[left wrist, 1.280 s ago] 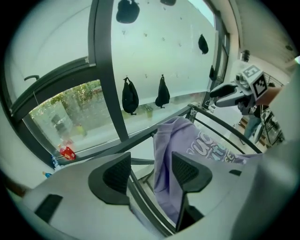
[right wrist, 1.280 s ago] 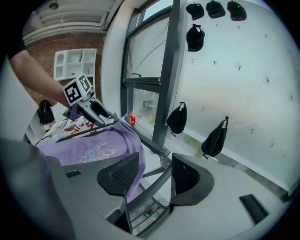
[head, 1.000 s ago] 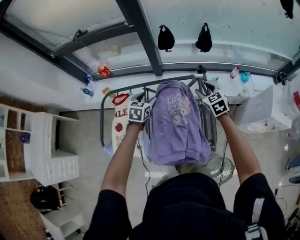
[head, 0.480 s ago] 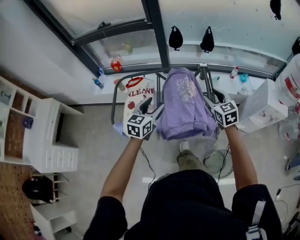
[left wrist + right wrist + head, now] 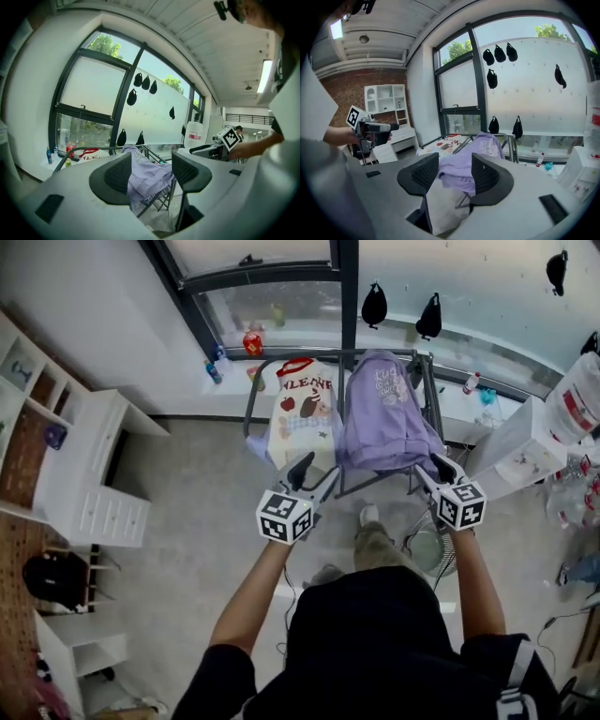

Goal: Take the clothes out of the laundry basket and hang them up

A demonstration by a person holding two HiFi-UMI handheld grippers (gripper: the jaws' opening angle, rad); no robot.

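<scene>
Past the left gripper (image 5: 317, 474) and right gripper (image 5: 439, 470) — fingers apart, empty — lilac printed sweatshirt (image 5: 384, 418) sits bunched on grey metal drying rack (image 5: 249, 409); lopsided, might slide off.

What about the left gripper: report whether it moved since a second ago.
Yes. The left gripper has drawn back toward the person: earlier it was up beside the purple sweatshirt on the drying rack; now it is off the rack's near end.

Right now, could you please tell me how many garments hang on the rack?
2: a purple top on the rack's right side, a white printed top on its left. Others may be hidden.
</scene>
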